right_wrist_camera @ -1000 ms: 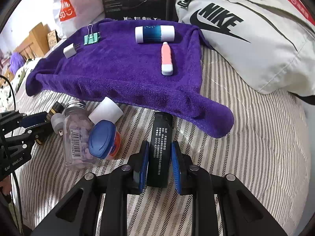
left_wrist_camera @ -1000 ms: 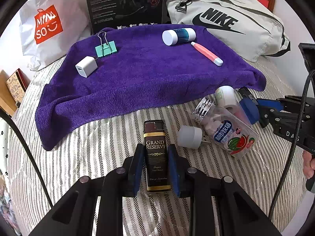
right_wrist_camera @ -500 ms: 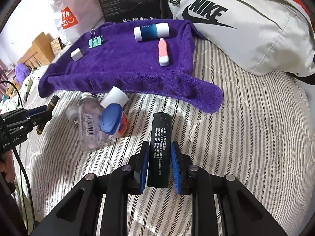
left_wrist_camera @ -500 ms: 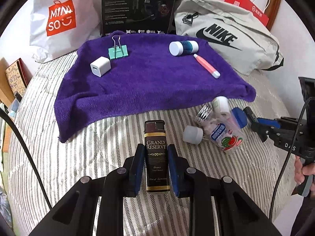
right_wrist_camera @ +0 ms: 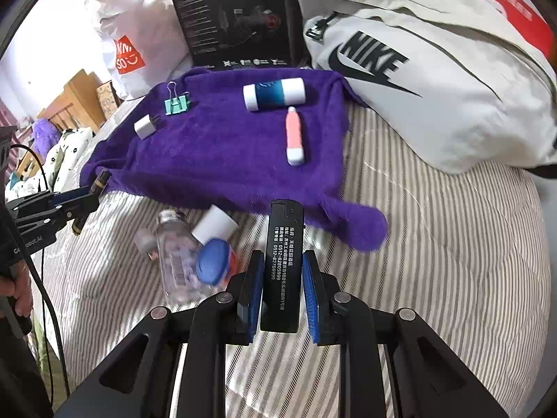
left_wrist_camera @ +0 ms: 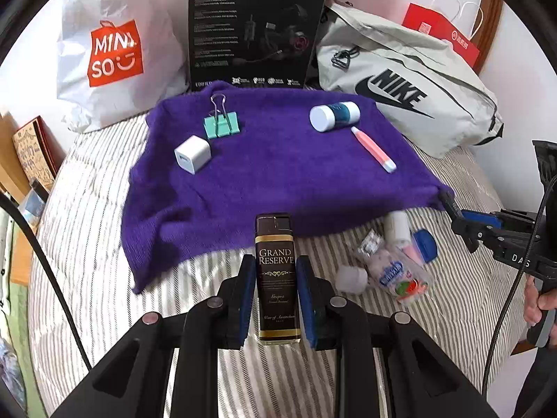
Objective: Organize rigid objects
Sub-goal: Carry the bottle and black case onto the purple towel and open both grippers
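My left gripper (left_wrist_camera: 275,262) is shut on a brown "Grand Reserve" lighter (left_wrist_camera: 276,244), held above the striped bed in front of the purple towel (left_wrist_camera: 278,174). My right gripper (right_wrist_camera: 282,258) is shut on a black lighter (right_wrist_camera: 285,230) near the towel's right corner (right_wrist_camera: 362,226). On the towel lie a green binder clip (left_wrist_camera: 221,125), a white charger cube (left_wrist_camera: 192,154), a white-and-blue tube (left_wrist_camera: 334,115) and a pink pen-shaped item (left_wrist_camera: 374,149). The right gripper also shows at the right of the left wrist view (left_wrist_camera: 452,209).
A clear bottle of tablets (left_wrist_camera: 397,271), a blue-capped item (left_wrist_camera: 423,245), a white cap (left_wrist_camera: 351,278) and a white cylinder (left_wrist_camera: 397,226) lie on the bed by the towel. Behind stand a white shopping bag (left_wrist_camera: 104,52), a black box (left_wrist_camera: 254,28) and a grey bag (left_wrist_camera: 400,83).
Both grippers have risen and drawn back from the bed with their lighters still held, so the towel and the loose items look smaller and farther away.
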